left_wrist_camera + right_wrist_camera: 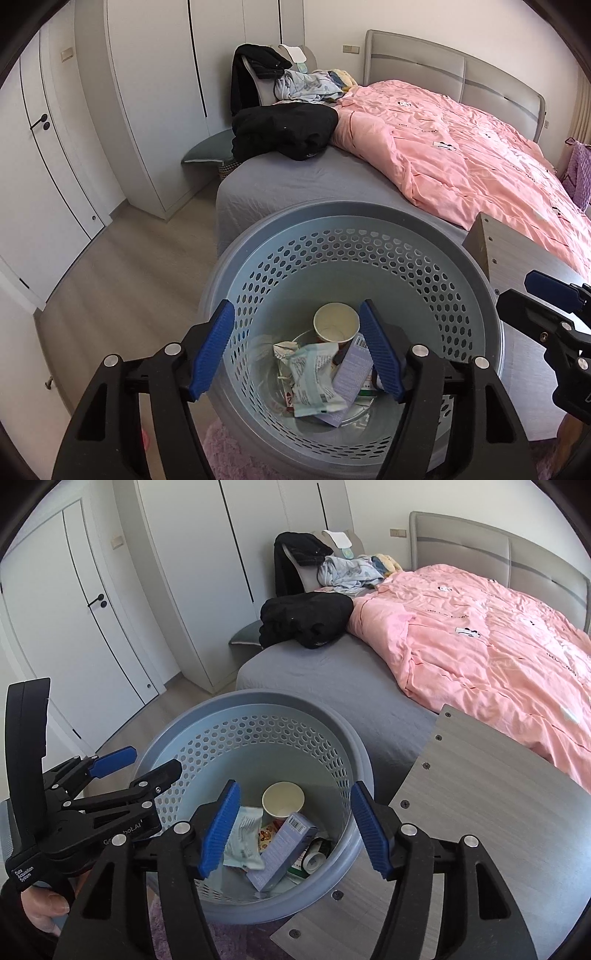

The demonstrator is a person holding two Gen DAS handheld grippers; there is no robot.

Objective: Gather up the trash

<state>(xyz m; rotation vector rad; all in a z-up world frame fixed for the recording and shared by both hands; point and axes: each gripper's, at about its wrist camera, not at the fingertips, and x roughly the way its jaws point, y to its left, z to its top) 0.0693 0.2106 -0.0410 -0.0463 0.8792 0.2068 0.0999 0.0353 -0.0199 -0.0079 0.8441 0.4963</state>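
1. Hovering over the perforated blue-grey waste basket are both tools: the left hand-held gripper and the right hand-held gripper, each angled down toward the basket's opening.
2. Left hand-held gripper: its blue ribbed pads stand well apart with nothing between them; only the basket's contents show through the gap.
3. Right hand-held gripper: its pads are likewise spread apart and empty.
4. Inside the basket, at the bottom, lies the collected trash: a paper cup with its mouth facing up and toward the cameras, a pale blue-green crumpled wrapper, and a lilac carton with a barcode on its end, leaning across the other pieces.
5. A small roll of tape sits beside the carton in the right wrist view; a printed snack wrapper with red and yellow colours lies under the cup.
6. From the right wrist view, the left tool appears at the left edge, above the basket's rim, held by a hand partly cut off by the frame.
7. A grey wood-grain counter with visible screws stands just beside the basket, on its right.
8. Behind the basket is a bed with a grey sheet, a pink duvet and a pile of black clothing at its far corner.
9. White wardrobe doors line the wall at left.
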